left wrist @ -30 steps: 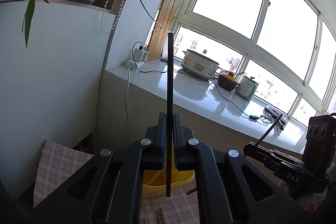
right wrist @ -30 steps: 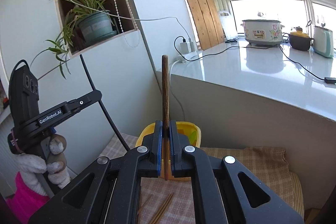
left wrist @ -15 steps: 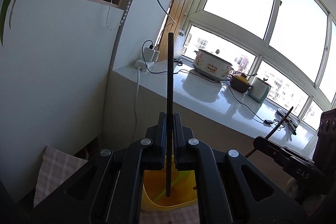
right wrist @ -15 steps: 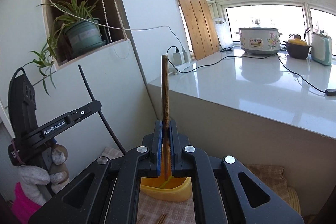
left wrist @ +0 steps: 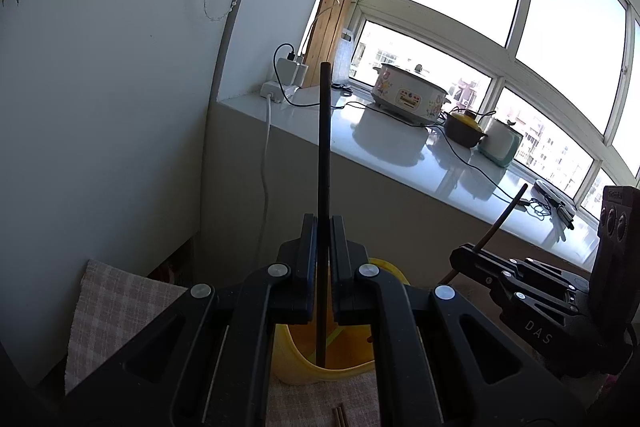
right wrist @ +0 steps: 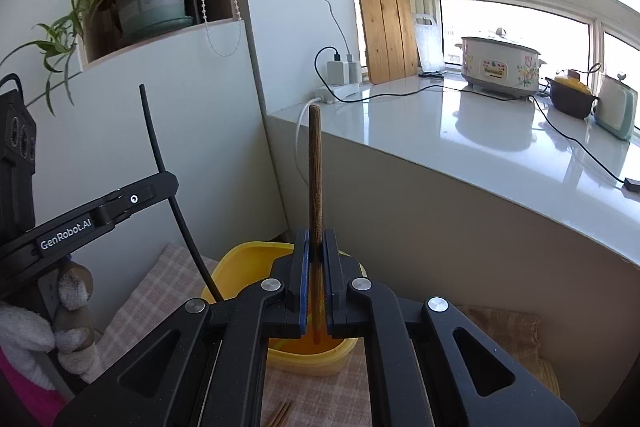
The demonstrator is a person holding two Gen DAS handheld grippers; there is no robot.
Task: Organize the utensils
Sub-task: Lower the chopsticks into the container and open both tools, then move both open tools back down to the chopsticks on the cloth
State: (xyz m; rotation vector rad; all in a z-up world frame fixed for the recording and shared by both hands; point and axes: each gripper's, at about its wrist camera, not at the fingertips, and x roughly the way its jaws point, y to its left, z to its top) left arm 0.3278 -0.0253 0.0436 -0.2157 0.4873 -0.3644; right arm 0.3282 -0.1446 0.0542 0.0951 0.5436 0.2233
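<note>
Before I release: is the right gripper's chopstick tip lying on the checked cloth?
No: the brown chopstick stands upright in the right gripper, tip inside the yellow container.

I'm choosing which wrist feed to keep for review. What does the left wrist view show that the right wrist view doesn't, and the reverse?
Only the left wrist view shows the right gripper from the side, shut on its brown chopstick.

Only the right wrist view shows the whole potted plant on its shelf, the gloved hand and the left gripper shut on the black chopstick.

Both share the yellow container on the checked cloth, under each held chopstick, and the white cooker on the counter.
</note>
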